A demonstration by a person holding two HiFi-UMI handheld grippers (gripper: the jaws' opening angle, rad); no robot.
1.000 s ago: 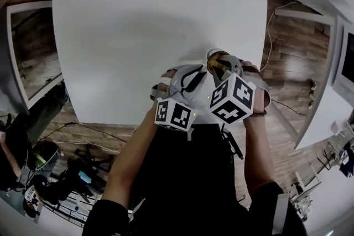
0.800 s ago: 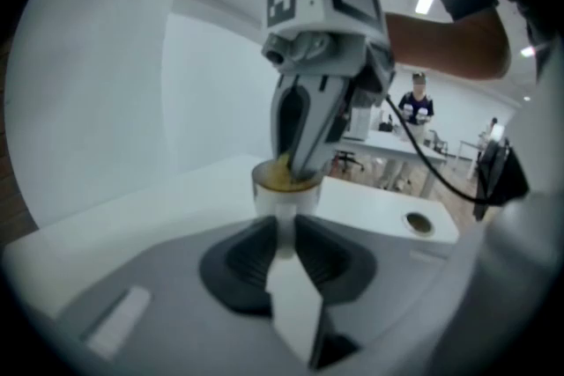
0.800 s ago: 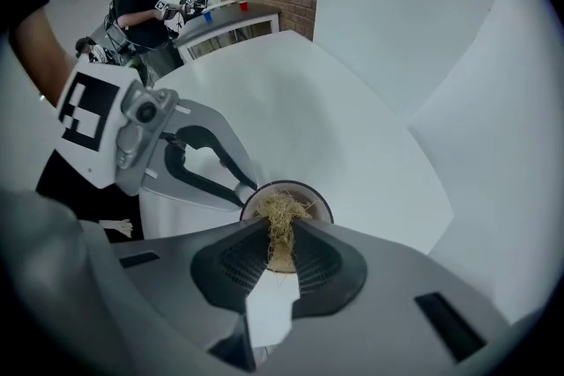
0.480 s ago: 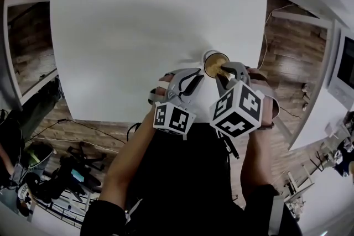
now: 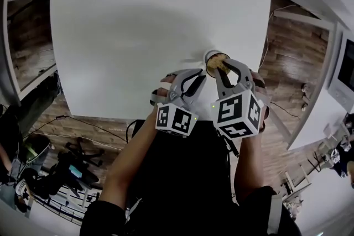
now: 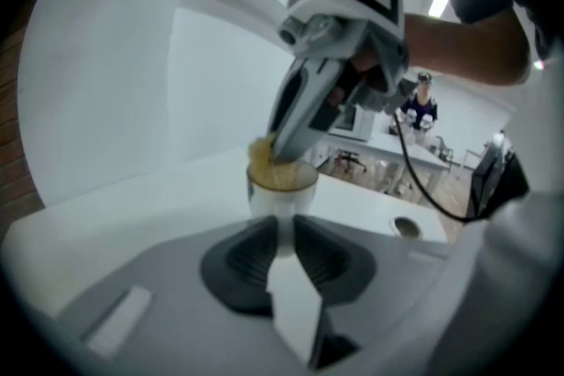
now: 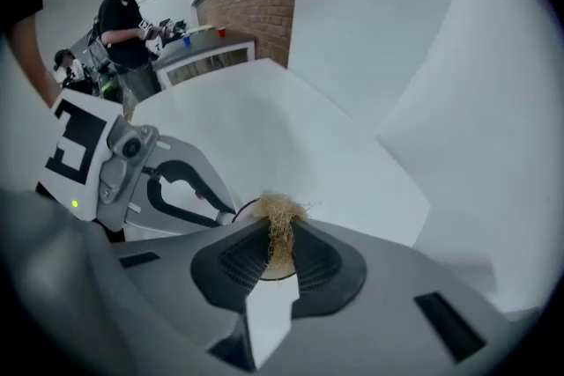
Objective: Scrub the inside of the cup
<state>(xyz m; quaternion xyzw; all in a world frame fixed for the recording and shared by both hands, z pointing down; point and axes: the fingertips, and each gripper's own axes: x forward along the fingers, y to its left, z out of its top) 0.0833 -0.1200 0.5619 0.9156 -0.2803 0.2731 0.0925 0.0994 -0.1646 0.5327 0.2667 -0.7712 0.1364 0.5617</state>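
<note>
A small white cup (image 5: 210,56) stands near the table's front edge, its inside straw-yellow (image 6: 282,179). My left gripper (image 5: 201,75) comes at it from the side. Its jaws have just been closing a little, and the pads now clamp the cup's lower wall (image 6: 280,205). My right gripper (image 5: 223,67) points steeply down over the cup's mouth, shut on a tuft of straw-coloured fibre scrubber (image 7: 280,224). The scrubber (image 6: 262,156) sits at the rim, partly inside the cup. In the right gripper view, the jaws and the tuft hide most of the cup's rim (image 7: 244,209).
The white table (image 5: 149,30) stretches away beyond the cup, and its front edge runs just under my hands. Wooden floor and a loose cable (image 5: 269,27) lie to the right. A person (image 7: 126,18) stands by a far bench.
My right gripper has lifted with the scrubber and tilted, its marker cube coming closer to the camera. The left gripper and the cup have stayed in place.
</note>
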